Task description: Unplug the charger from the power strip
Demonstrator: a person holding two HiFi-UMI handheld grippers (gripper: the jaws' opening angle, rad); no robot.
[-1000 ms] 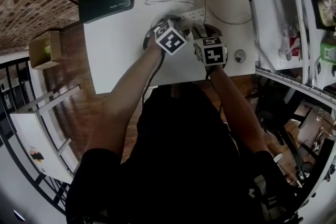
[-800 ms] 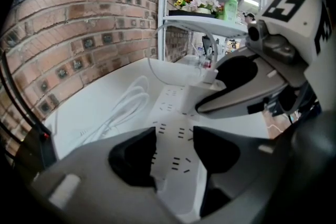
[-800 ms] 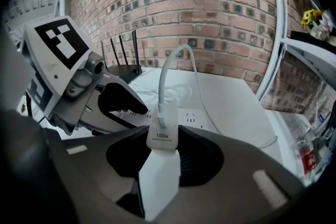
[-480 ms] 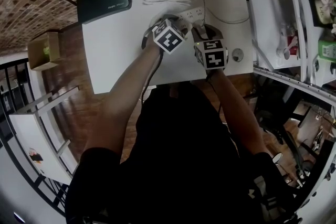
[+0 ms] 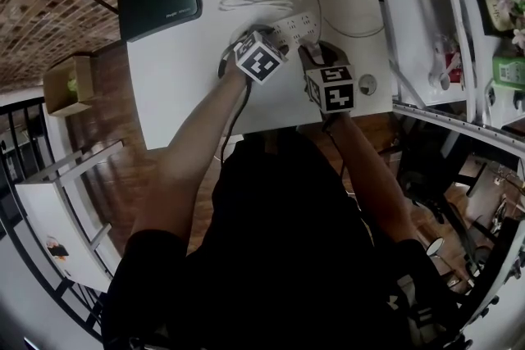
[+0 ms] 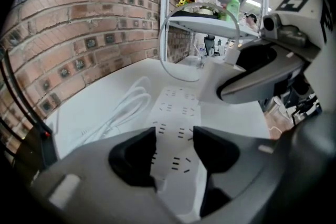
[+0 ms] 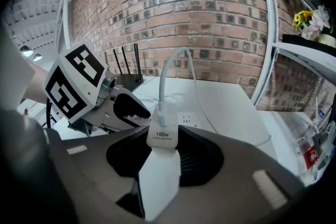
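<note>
The white power strip (image 6: 176, 113) lies on the white table (image 5: 189, 86), and my left gripper (image 6: 174, 139) is shut on its near end, a pad against each long side. My right gripper (image 7: 165, 153) is shut on the white charger (image 7: 161, 136), marked 100w. The charger's white cable (image 7: 167, 78) arches up and away from its top. In the left gripper view the charger (image 6: 214, 84) hangs just over the far end of the strip and looks clear of the sockets. From above, both grippers sit close together over the strip (image 5: 297, 27), the left gripper (image 5: 277, 43) left of the right gripper (image 5: 312, 55).
A black router (image 5: 160, 2) with antennas stands at the table's back left. A loose coil of white cable (image 5: 254, 4) lies behind the strip. A small round object (image 5: 367, 84) sits near the right edge. White metal shelving (image 5: 459, 37) stands at the right.
My right gripper has drawn up and back from the strip with the charger in it. The left gripper has stayed on the strip.
</note>
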